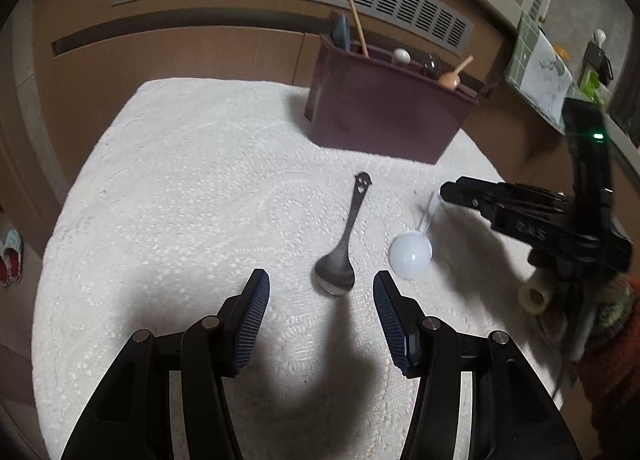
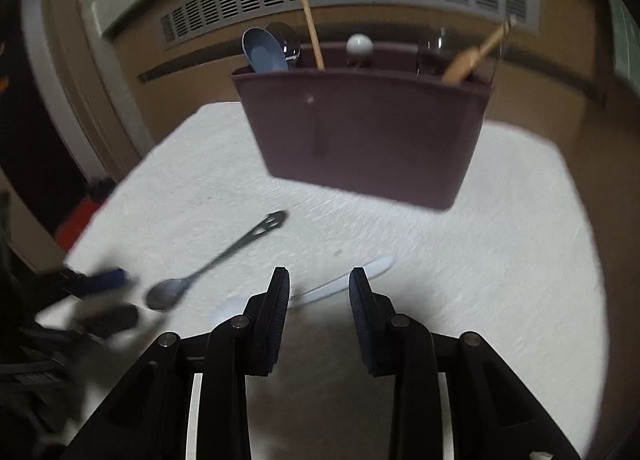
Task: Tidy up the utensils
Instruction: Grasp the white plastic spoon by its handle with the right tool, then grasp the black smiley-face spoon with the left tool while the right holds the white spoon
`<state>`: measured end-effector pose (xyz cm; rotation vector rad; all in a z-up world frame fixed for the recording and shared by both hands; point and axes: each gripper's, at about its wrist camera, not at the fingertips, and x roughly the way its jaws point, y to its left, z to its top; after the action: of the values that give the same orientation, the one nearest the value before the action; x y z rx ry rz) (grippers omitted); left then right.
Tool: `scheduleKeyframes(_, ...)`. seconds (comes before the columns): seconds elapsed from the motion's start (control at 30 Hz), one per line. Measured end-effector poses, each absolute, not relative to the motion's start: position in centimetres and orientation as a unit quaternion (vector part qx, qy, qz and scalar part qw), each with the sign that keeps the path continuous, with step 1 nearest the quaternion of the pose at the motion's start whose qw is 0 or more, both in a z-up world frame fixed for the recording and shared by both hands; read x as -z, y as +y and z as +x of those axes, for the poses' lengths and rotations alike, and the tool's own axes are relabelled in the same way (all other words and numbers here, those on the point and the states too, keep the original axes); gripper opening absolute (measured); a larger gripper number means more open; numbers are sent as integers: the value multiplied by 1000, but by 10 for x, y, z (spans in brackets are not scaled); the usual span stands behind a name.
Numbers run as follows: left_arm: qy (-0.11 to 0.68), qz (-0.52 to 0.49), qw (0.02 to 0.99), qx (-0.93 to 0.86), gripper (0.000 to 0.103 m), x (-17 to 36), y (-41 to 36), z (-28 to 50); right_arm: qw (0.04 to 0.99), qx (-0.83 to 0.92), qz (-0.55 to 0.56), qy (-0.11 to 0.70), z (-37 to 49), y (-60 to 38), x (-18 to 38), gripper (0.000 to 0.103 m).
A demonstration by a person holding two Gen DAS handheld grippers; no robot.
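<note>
Two spoons left on the cloth, both my grippers hanging open over them.

My left gripper (image 1: pixel 322 290) is spread wide, nothing between its pads, with the metal spoon (image 1: pixel 340 244) just ahead of it on the white cloth (image 1: pixel 180 179): bowl nearest me, handle running away toward the maroon utensil bin (image 1: pixel 384 115). I judge it stiff, thin and slick, lying flat, so I'd pinch across the narrow handle near mid-length. Right of it lies the white plastic spoon (image 1: pixel 412 254), bowl near, its pale handle angled away toward my right gripper (image 2: pixel 319 280), whose jaws straddle that handle without visibly pressing it. It looks light and likely to skid; I'd grip the handle close to the bowl.
</note>
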<state>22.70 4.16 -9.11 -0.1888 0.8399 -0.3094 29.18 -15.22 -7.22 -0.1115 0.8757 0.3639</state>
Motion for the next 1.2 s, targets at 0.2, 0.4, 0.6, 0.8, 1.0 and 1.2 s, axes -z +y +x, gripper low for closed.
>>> scheduleKeyframes(0.2, 399, -103, 900, 142, 54, 84, 51, 226, 876, -143, -60, 456, 356, -173, 87, 8)
scheduleKeyframes(0.4, 390, -123, 903, 131, 54, 78, 67, 228, 850, -183, -63, 489, 326, -179, 95, 9)
scheduleKeyframes(0.6, 387, -133, 905, 115, 54, 80, 76, 236, 802, -306, -64, 510, 247, -167, 82, 11)
scheduleKeyframes(0.8, 391, -126, 905, 114, 54, 84, 80, 223, 828, -281, -70, 480, 268, -147, 90, 16)
scheduleKeyframes(1.0, 401, -122, 898, 133, 54, 93, 80, 215, 850, -244, -36, 466, 315, -132, 98, 20)
scheduleKeyframes(1.2, 403, -110, 893, 166, 54, 97, 71, 213, 844, -272, -94, 453, 327, -86, 100, 33)
